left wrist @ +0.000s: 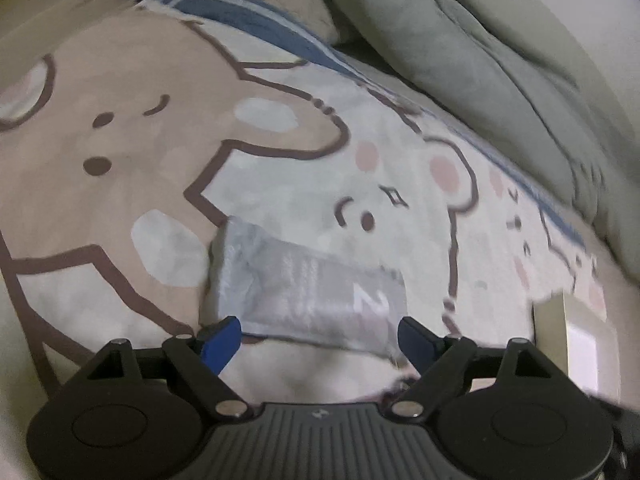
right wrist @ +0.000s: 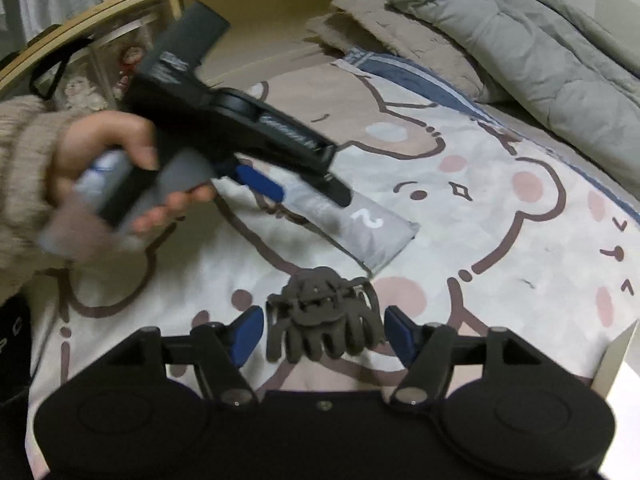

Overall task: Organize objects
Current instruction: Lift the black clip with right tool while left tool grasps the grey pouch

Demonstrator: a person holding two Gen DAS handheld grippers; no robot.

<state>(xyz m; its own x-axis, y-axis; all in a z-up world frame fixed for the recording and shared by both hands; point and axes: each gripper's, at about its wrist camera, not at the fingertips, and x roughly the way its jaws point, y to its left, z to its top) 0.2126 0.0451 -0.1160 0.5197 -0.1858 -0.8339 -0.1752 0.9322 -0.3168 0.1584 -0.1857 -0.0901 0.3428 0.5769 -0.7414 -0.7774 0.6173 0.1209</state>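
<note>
A grey foil packet (left wrist: 308, 288) marked with a white "2" lies on the bear-print bedsheet (left wrist: 120, 160). My left gripper (left wrist: 320, 340) is open, its blue fingertips either side of the packet's near edge, not closed on it. In the right wrist view the same packet (right wrist: 360, 228) lies under the left gripper (right wrist: 304, 192), held by a hand. A dark brown claw hair clip (right wrist: 324, 316) lies on the sheet (right wrist: 500, 260) between the open blue fingers of my right gripper (right wrist: 324, 332).
A grey quilt (right wrist: 540, 48) and a beige fleece blanket (right wrist: 400, 40) are bunched at the far right of the bed. A wooden headboard shelf (right wrist: 248, 8) with small items stands behind. The bed's edge (right wrist: 616, 360) drops off at the right.
</note>
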